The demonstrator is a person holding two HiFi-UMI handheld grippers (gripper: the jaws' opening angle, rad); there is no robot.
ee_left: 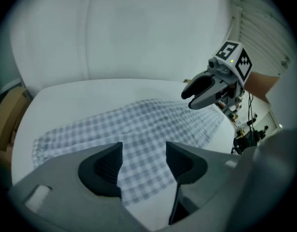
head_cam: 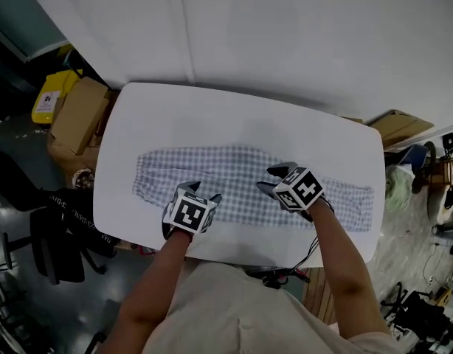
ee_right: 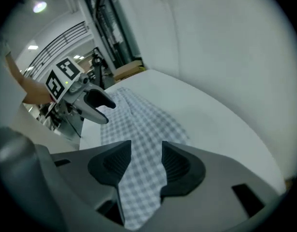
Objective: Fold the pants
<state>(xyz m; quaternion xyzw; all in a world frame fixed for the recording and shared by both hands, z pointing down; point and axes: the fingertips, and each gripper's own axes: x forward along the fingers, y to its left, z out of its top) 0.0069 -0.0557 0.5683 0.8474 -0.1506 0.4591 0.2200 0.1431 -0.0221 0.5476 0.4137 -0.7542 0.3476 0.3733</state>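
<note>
My counter (head_cam: 212, 113) is a white top with rounded corners, pushed up against a plain white wall (head_cam: 300, 28). The floor around it is dark. To the left stand cardboard boxes (head_cam: 77, 115) with a yellow container (head_cam: 52, 94) behind them, and a black office chair (head_cam: 63, 236) is nearer me.

The pants (head_cam: 241, 169), grey-and-white checked, lie spread flat along the length of the counter, closer to my edge than to the wall.

My left tongs (head_cam: 204, 192) are over the near hem area at the middle-left, and my right tongs (head_cam: 274, 178) are just to the right of them, over the cloth. Both stand apart with only checked fabric showing in the gap and nothing clamped. I cannot tell whether the tips touch the cloth.

The left gripper view looks along the pants to the counter's far end and picks up a tangle of cables (ee_left: 245, 129) there. The right gripper view looks the other way, out into a hall with a ceiling light (ee_right: 39, 6) and a railing (ee_right: 66, 37), which the head view misses.
</note>
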